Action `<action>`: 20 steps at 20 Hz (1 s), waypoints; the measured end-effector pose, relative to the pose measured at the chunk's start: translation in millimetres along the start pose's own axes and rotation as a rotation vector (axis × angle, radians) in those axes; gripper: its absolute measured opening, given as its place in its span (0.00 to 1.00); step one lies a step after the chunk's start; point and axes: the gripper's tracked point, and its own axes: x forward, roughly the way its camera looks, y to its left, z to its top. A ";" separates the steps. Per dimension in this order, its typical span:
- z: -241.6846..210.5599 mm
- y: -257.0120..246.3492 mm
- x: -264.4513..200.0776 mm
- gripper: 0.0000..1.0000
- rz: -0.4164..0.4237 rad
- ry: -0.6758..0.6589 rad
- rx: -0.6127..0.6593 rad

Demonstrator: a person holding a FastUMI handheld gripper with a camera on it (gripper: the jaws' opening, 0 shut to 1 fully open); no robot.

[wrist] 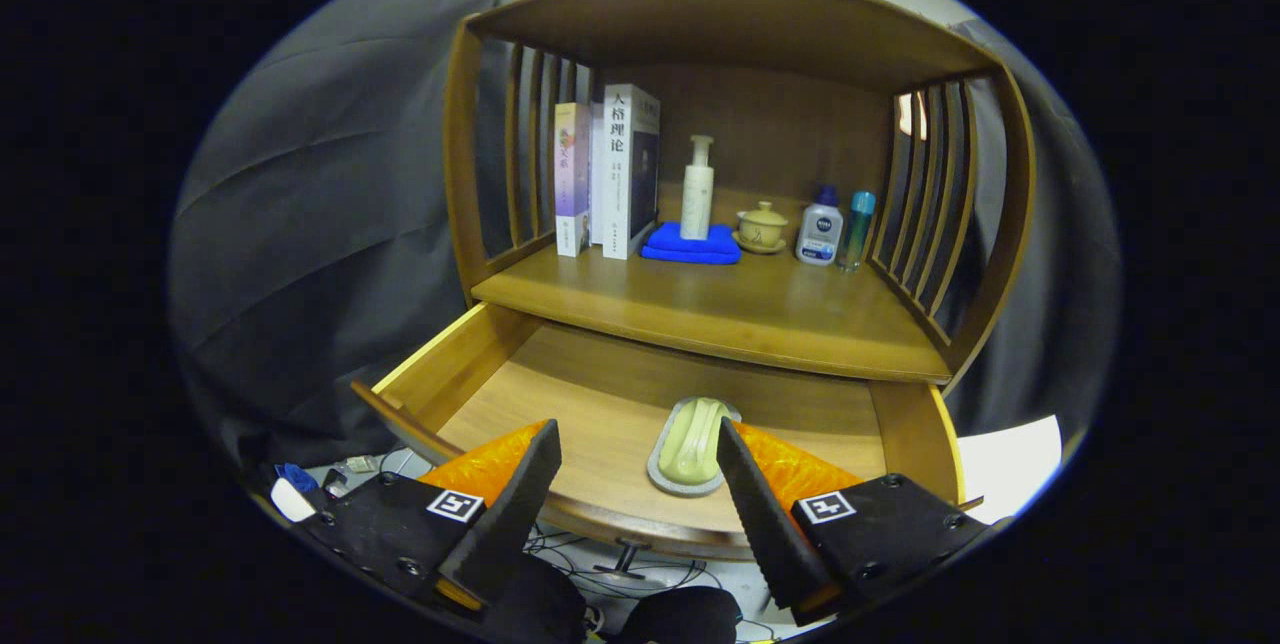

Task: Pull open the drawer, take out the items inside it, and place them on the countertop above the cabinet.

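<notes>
The wooden drawer (600, 394) stands pulled well out beneath the worktop (720, 309) of the cabinet, its light bare floor showing. A pale green oblong item (693, 444), perhaps a soap bar, though the view is too coarse to be sure, lies flat in a shallow grey dish (662, 476) near the drawer's front wall, long axis running toward 12 o'clock.

We are looking at a staged booth made up like a home corner: a wooden cabinet (730, 74) with slatted sides stands against dark cloth (330, 174) hung as a wall. On its surface (720, 309) we see household things: upright books (610, 174), a pump bottle (697, 189), a folded blue cloth (692, 246), a lidded teacup (762, 226) and toiletry bottles (820, 229). Loose cables (560, 549) lie on the floor below.
</notes>
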 end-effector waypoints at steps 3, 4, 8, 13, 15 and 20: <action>3.0 -11.7 27.1 0.99 -0.016 0.065 0.026; 2.3 -15.7 36.8 0.99 -0.019 0.092 0.042; -11.9 -31.6 69.4 0.98 -0.035 0.227 0.080; -32.8 -42.0 97.8 0.97 -0.053 0.349 0.139; -42.0 -43.5 104.8 0.97 -0.060 0.390 0.159; -53.1 -42.0 112.5 0.94 -0.064 0.442 0.138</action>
